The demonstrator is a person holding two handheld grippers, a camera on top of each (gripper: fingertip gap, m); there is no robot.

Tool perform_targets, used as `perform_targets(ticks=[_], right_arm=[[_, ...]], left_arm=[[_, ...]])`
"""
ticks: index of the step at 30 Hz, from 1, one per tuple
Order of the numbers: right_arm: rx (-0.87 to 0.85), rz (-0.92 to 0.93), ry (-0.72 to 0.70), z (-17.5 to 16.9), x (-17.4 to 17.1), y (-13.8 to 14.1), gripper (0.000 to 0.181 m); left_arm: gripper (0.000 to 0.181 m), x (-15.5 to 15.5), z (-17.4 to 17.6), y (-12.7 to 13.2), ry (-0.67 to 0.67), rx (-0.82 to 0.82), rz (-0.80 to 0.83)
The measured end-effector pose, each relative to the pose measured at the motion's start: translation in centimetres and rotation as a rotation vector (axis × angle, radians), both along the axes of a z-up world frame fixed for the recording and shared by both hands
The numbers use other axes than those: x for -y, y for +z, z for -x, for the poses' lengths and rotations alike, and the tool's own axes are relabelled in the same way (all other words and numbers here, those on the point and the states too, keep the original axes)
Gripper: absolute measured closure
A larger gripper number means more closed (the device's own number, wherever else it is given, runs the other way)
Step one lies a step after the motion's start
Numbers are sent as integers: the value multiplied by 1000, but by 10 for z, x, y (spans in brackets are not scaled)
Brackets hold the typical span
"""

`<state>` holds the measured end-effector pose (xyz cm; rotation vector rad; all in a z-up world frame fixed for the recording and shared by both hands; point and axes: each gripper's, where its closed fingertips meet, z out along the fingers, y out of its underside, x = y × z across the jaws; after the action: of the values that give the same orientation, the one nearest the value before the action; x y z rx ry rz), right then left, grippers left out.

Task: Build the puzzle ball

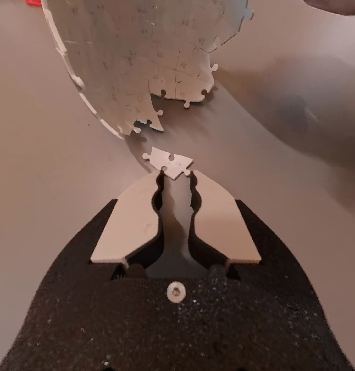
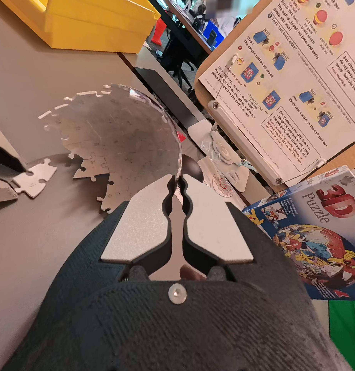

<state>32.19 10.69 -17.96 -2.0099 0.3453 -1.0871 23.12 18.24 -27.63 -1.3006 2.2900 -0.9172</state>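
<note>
Joined puzzle pieces [image 1: 169,163] lie flat just beyond left gripper [image 1: 176,173] tips, near the part-built puzzle ball shell [image 1: 132,60]; shell rim sits between right gripper [image 2: 177,177] tips; grey table [image 1: 32,160]; yellow bins [image 2: 88,22] far left, instruction sheet [image 2: 282,80] & puzzle box [image 2: 313,230] right; left gripper slightly open, tips touching pieces, grip unclear; right nearly closed, pinching shell.

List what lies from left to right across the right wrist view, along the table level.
Left gripper's fingertip → loose joined puzzle pieces → partly built puzzle ball shell → right gripper clamping the shell's rim → puzzle box.
</note>
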Motion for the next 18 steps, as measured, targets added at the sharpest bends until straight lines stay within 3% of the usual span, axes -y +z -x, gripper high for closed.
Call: perform_targets(ticks=[4, 7, 9, 11, 14, 18], right_arm=[[7, 5, -3, 1, 0, 0, 176], [7, 7, -4, 0, 1, -1, 176], [2, 4, -3, 0, 1, -1, 176], [1, 8, -4, -1, 2, -2, 176], [-2, -1, -3, -1, 2, -2, 176], [-1, -1, -2, -1, 2, -2, 176]], left_arm=[[158, 20, 11, 1, -35, -48, 37], [158, 22, 10, 1, -44, 12, -17], [158, 30, 13, 7, -68, 25, 39], [158, 37, 18, 12, -89, 7, 104], [158, 29, 20, 9, -52, -28, 61], [158, 50, 28, 5, -99, -73, 110]])
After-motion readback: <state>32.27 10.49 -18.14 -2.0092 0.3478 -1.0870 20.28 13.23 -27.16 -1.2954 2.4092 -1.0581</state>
